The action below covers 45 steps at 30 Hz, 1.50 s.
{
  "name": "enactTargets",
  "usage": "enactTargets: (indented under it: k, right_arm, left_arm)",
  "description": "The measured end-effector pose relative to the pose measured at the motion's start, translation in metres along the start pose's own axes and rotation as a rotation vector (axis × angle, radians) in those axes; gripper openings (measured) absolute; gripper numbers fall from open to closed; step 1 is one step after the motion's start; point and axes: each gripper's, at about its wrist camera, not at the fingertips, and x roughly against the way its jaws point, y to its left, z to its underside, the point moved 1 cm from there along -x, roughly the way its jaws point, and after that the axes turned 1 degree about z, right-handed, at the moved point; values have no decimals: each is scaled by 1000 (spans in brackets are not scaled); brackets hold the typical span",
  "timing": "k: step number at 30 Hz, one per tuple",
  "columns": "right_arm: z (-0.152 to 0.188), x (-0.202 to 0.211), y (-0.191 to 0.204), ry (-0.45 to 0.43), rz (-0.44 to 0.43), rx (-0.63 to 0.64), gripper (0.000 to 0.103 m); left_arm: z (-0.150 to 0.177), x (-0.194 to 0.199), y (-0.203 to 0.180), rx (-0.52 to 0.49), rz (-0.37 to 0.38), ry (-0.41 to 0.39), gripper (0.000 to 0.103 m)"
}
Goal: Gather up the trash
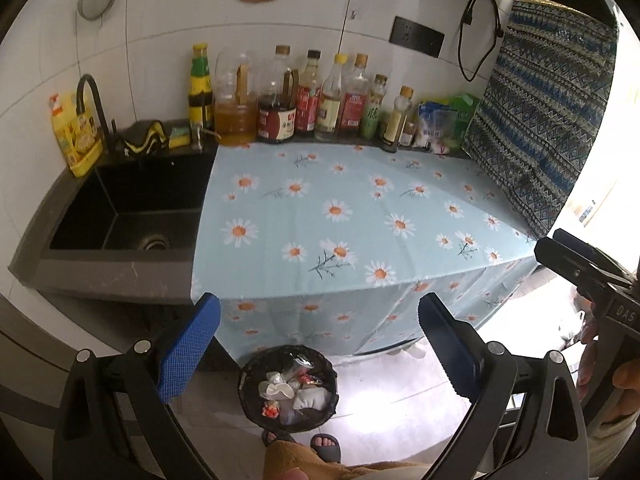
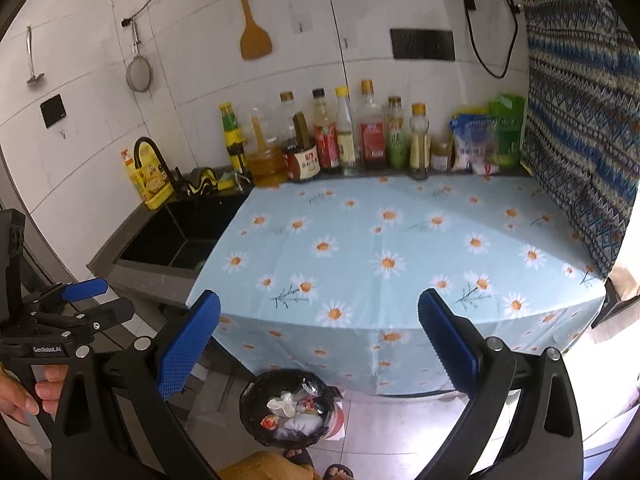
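Note:
A black trash bin (image 1: 288, 390) stands on the floor in front of the counter, holding crumpled white paper, wrappers and other scraps; it also shows in the right wrist view (image 2: 286, 408). My left gripper (image 1: 319, 320) is open and empty, held above the bin before the counter edge. My right gripper (image 2: 319, 320) is open and empty too, at about the same height. The daisy-print cloth (image 1: 360, 208) on the counter shows no trash on it. Each gripper appears at the other view's edge, the right one (image 1: 580, 264) and the left one (image 2: 80, 304).
A row of sauce and oil bottles (image 1: 296, 100) lines the back wall, with food bags (image 1: 440, 124) at the right. A black sink (image 1: 132, 208) with faucet lies left. A patterned cloth (image 1: 540, 120) hangs at right. My sandalled feet (image 1: 326, 446) are by the bin.

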Motion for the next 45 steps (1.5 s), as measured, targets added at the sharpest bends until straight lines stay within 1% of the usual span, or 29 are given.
enactTargets:
  k: [6,10,23,29,45]
  right_arm:
    - [-9,16,1,-39,7,9,98]
    - [-12,22,-1,-50,14,8,98]
    - [-12,19,1,-41,9,1,98]
    - [-12,17,5,-42,6,3,98]
    - [-13,15,9,-30,6,-7,98]
  left_arm:
    - [-6,13,-5,8,-6,-30,96]
    - [-9,19,-9,-10,-14,-45,96]
    - [-10,23,-11,-34,-24,-45,96]
    - [-10,21,-5,-23,-20,-44,96]
    - [-9,23,-6,-42,-13,-39,96]
